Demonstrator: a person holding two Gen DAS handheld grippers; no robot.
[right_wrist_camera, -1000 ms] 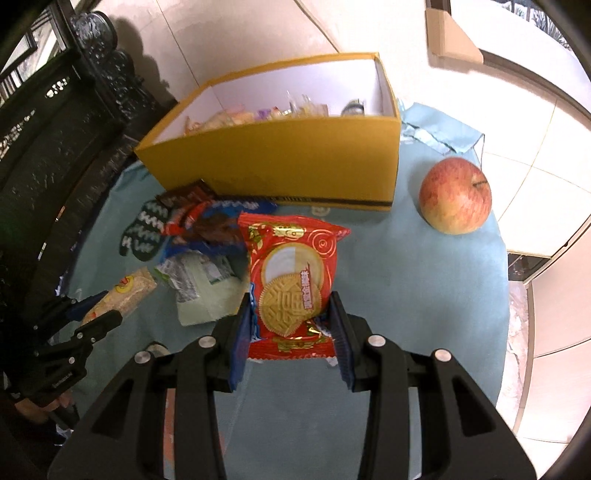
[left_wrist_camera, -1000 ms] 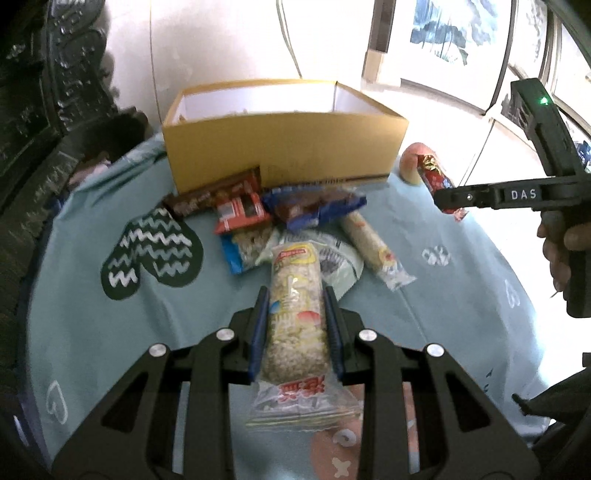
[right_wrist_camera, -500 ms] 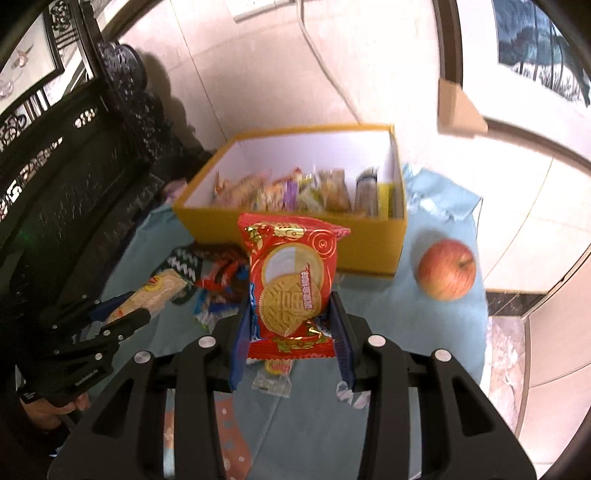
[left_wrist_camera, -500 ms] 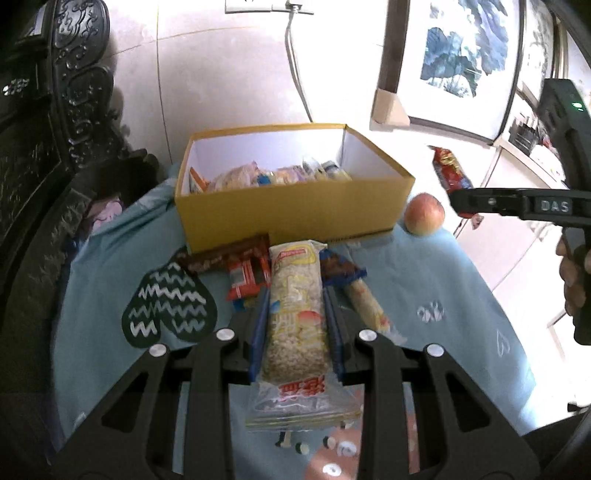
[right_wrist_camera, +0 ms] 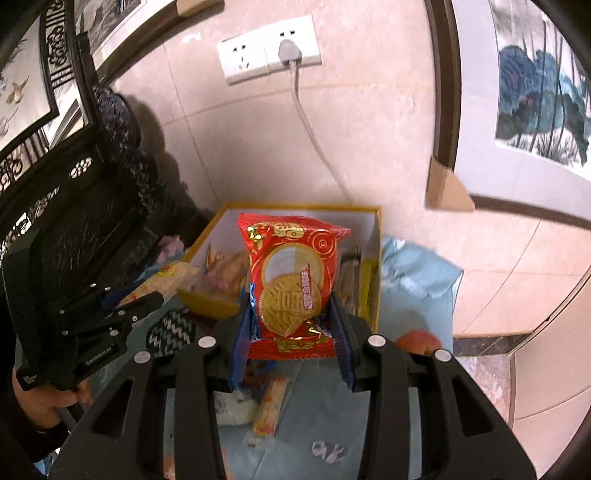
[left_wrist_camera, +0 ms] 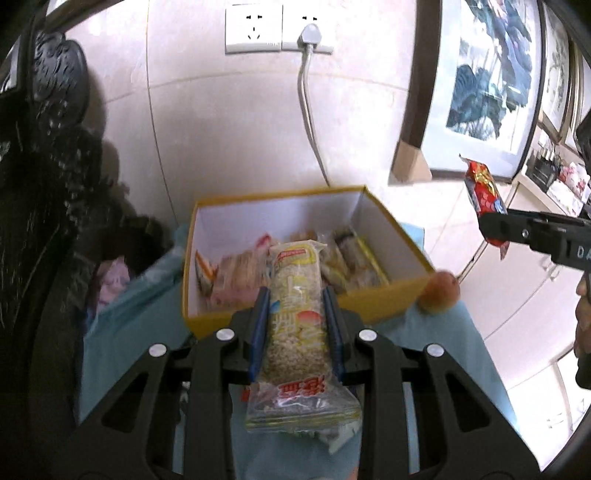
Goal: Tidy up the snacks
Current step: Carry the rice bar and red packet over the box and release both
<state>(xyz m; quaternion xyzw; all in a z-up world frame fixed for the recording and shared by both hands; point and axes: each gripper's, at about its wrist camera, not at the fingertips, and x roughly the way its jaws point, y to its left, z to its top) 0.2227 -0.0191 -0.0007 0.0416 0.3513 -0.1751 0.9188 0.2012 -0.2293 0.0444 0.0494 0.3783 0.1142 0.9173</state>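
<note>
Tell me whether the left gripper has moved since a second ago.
Yes. The left gripper, shut on the rice cracker pack, has risen and advanced toward the yellow box, whose interior now shows.

Setting: a lived-in home, likely a sitting or dining room.
Wall: beige glossy tiles carrying a white double wall socket (left_wrist_camera: 279, 27) with a grey plug and cord, top centre of the frame.
Art: dark-framed ink paintings of blue lotus leaves (right_wrist_camera: 539, 92) at upper right.
Furniture: carved black wooden chair (left_wrist_camera: 44, 177) filling the left edge.
Table: light blue patterned cloth (right_wrist_camera: 417, 273), lower centre, bearing a yellow cardboard box of wrapped snacks (left_wrist_camera: 295, 254) and a red apple (left_wrist_camera: 439, 291) just beside it.
</note>
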